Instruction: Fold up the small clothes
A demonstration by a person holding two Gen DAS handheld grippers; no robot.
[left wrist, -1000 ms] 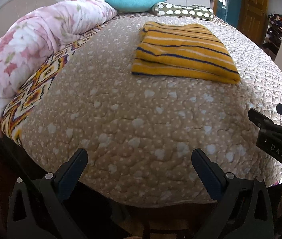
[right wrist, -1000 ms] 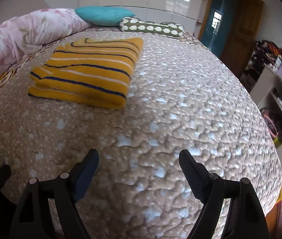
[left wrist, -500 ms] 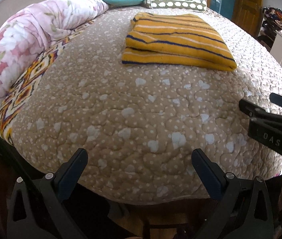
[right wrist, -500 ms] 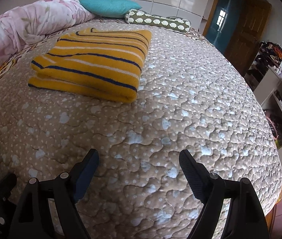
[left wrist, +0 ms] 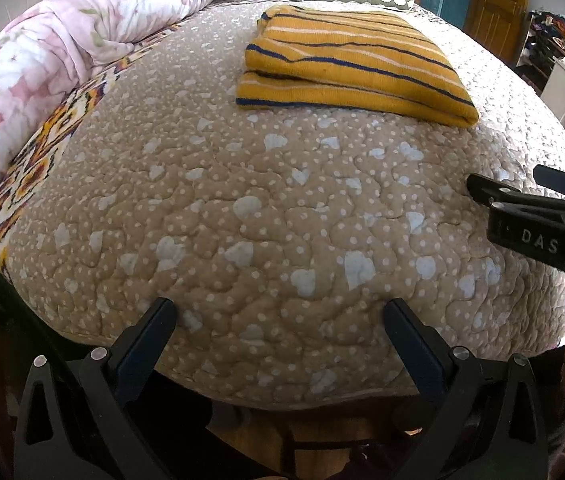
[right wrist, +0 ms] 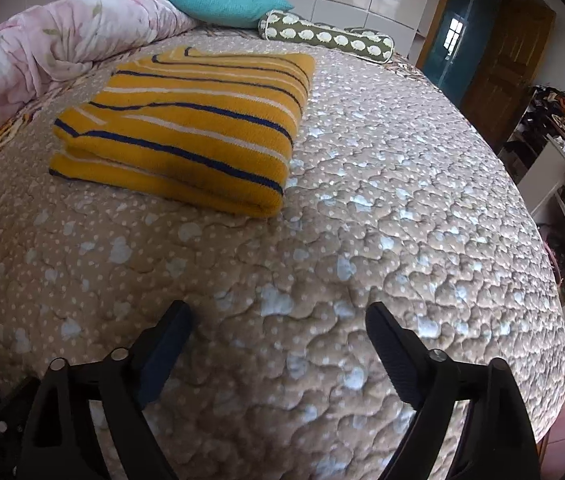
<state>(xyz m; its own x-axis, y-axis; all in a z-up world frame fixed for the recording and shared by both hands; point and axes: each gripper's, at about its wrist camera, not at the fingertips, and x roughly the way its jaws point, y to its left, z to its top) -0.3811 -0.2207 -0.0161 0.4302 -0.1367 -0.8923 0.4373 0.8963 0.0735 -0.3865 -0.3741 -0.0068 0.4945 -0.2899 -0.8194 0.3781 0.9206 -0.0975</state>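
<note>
A yellow knitted garment [left wrist: 354,66] [right wrist: 190,128] with navy and white stripes lies folded into a neat rectangle on the far half of a bed. My left gripper [left wrist: 278,312] hangs open above the bed's near edge, well short of the garment, with nothing between its fingers. In the right wrist view my right gripper [right wrist: 278,316] is over the quilt in front of the garment and to its right; its jaws are opening and hold nothing. The same right gripper [left wrist: 522,188] pokes in at the right edge of the left wrist view.
The bed wears a tan quilted cover [left wrist: 266,208] with pale spots. A rolled pink floral duvet [left wrist: 54,60] runs along its left side. A teal pillow [right wrist: 226,4] and a green patterned bolster [right wrist: 326,38] lie at the head. Shelves [right wrist: 562,168] and a wooden door [right wrist: 502,68] stand to the right.
Both views have tipped downward and crept toward the garment, which looms larger. The right gripper's jaws stand a little wider. The garment itself has not moved.
</note>
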